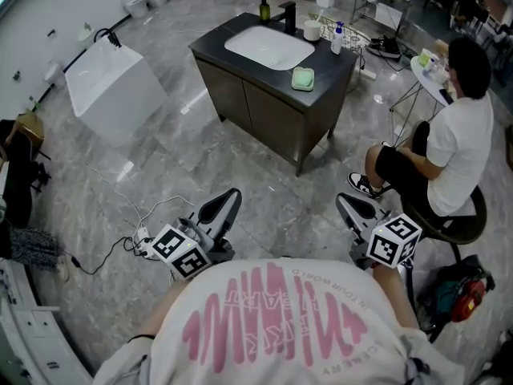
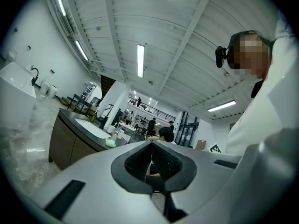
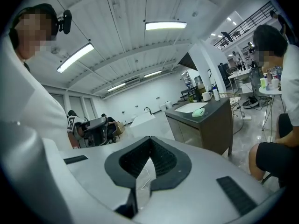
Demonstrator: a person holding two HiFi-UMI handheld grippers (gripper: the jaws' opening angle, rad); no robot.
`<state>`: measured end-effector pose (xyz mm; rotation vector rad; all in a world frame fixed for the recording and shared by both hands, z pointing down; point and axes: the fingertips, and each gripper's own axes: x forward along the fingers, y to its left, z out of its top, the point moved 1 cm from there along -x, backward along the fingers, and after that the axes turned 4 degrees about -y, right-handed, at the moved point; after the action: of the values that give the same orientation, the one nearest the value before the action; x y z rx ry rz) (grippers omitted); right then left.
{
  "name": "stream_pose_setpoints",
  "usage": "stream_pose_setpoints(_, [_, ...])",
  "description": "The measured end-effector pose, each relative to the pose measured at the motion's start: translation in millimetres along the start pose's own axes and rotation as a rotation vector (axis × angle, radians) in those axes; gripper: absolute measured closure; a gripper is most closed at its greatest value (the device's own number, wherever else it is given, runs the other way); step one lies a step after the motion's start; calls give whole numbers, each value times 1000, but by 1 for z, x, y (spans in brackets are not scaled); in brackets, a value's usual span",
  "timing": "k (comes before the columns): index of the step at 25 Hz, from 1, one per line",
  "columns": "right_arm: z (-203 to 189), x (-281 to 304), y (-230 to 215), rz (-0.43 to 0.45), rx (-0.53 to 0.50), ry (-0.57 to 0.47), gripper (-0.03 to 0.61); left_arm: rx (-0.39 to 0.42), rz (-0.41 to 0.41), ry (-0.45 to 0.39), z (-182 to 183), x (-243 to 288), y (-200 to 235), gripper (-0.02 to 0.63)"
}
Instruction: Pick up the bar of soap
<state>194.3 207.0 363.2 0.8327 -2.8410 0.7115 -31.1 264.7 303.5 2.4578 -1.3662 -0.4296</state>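
Down low, close against the person's white shirt (image 1: 272, 327), the left gripper (image 1: 232, 194) and the right gripper (image 1: 343, 202) both hang over bare marbled floor (image 1: 272, 191), well apart from each other. Both gripper views give the same reading: the left gripper's (image 2: 151, 143) jaws meet at their tips with nothing between the ribbed pads, and the right gripper's (image 3: 150, 139) jaws are likewise closed and empty. A white cable (image 1: 120, 207) trails across the floor just left of the left gripper. Ahead of both stands a dark vanity cabinet (image 1: 264, 111) with a white basin (image 1: 268, 46) sunk into its top. The bar of soap (image 1: 302, 79), pale green, lies on the countertop at the near right corner, just beside the basin and untouched; it also shows small in the left gripper view (image 2: 110, 143) and the right gripper view (image 3: 199, 111). A black faucet (image 1: 288, 14), a bottle (image 1: 264, 8) and a white cup (image 1: 312, 30) stand behind the basin. To the right a seated person (image 1: 457, 143) in a white top faces a small table, and a white freestanding sink (image 1: 112, 87) sits at the left.
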Motion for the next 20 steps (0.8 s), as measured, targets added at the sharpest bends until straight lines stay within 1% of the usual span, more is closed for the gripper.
stream_pose_setpoints(7, [6, 17, -28, 24, -5, 26, 566, -3, 23, 8, -9, 27, 14, 606])
stream_pose_setpoints(15, [0, 30, -47, 42, 16, 38, 566, 5, 46, 16, -16, 40, 24, 606])
stream_pose_setpoints(20, [2, 35, -54, 52, 21, 18, 566, 10, 45, 29, -17, 46, 26, 606])
